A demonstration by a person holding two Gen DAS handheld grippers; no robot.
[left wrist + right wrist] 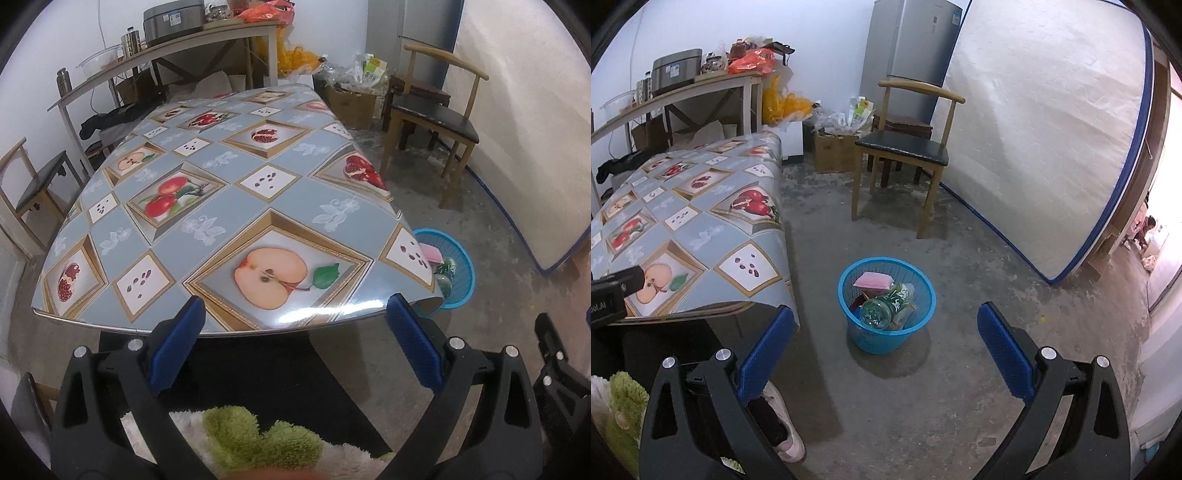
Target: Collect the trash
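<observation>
A blue mesh trash basket (pixel 886 338) stands on the concrete floor beside the table's right corner. It holds a pink sponge (pixel 873 280), a green-labelled plastic bottle (pixel 886 306) and other scraps. It also shows in the left wrist view (pixel 461 277), partly hidden by the tablecloth. My left gripper (pixel 295 321) is open and empty, held at the near edge of the table (pixel 221 206), whose top has a fruit-pattern cloth. My right gripper (pixel 886 325) is open and empty, held above the floor and pointing at the basket.
A wooden chair (pixel 905 147) stands beyond the basket, with a mattress (pixel 1052 129) leaning on the wall at right. A cardboard box of rubbish (pixel 833 147) sits by the fridge (pixel 908 48). A side table (pixel 177 48) with appliances stands behind. A white shoe (pixel 786 435) is near my right gripper.
</observation>
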